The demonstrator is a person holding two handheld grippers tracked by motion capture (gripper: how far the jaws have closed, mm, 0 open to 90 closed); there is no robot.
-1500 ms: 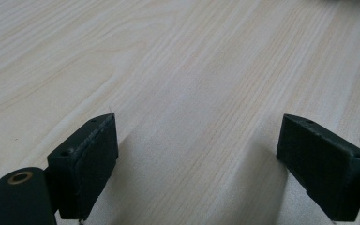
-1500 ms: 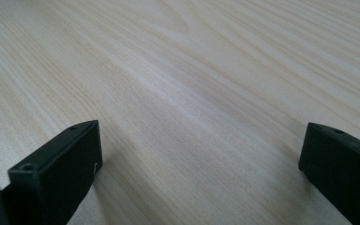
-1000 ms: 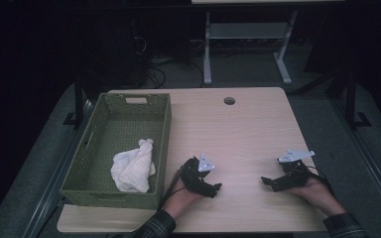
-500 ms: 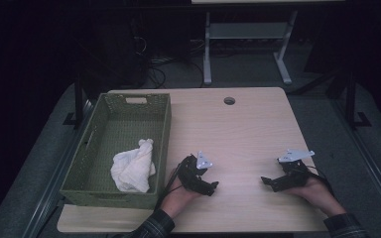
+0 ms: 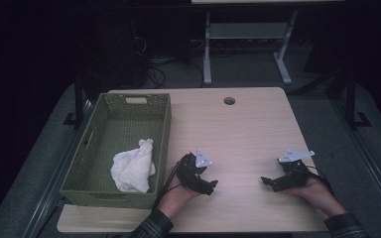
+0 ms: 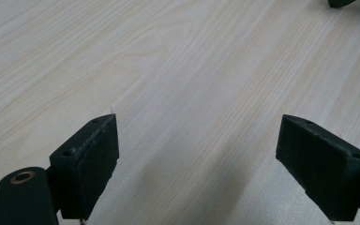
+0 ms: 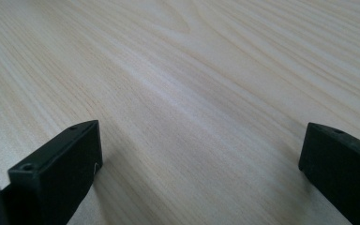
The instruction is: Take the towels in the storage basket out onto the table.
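The white cloth (image 5: 133,171) was seen crumpled in the near right corner of the green basket (image 5: 90,144), at the left of the tabletop (image 5: 248,134). The left gripper (image 5: 206,184) rested just right of the basket and the right gripper (image 5: 269,181) well apart at the right; both jaws were wide open and held nothing. If the cloth was reached for over the near wall, a jaw could catch the weave and the basket could be dragged.
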